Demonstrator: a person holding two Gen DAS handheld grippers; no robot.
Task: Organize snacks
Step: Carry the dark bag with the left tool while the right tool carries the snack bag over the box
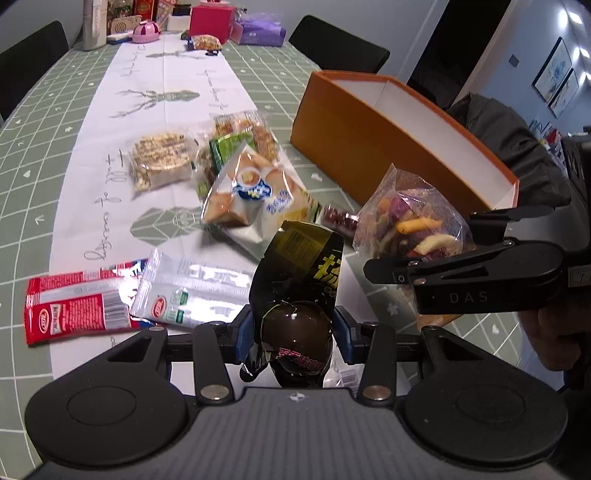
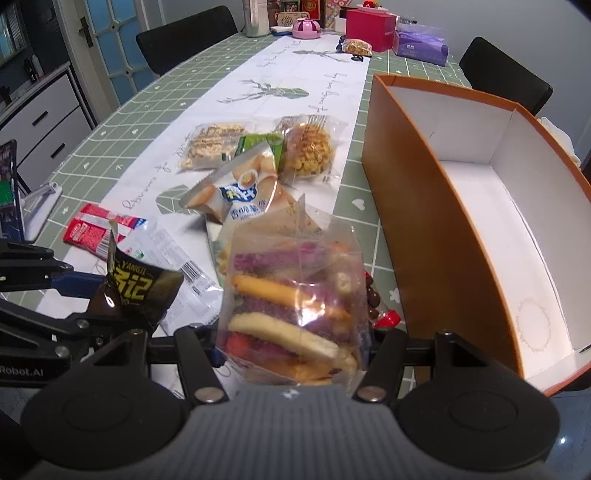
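My left gripper (image 1: 295, 334) is shut on a black snack packet (image 1: 299, 291) with yellow characters, held above the table; it also shows in the right wrist view (image 2: 142, 291). My right gripper (image 2: 291, 350) is shut on a clear bag of mixed colourful chips (image 2: 291, 306), seen in the left wrist view (image 1: 410, 218) too. The open orange box (image 2: 436, 229) with a white inside stands to the right, nothing in it. On the white runner lie a bread packet (image 2: 240, 192), a nut bar (image 2: 212, 146), a puffed snack (image 2: 308, 149) and a red packet (image 2: 92, 230).
A clear-wrapped packet (image 1: 192, 291) lies beside the red packet (image 1: 77, 310). A green checked cloth (image 2: 147, 110) covers the table. Boxes, a pink container (image 2: 306, 27) and a purple bag (image 2: 421, 46) crowd the far end. Black chairs (image 2: 184, 37) stand around.
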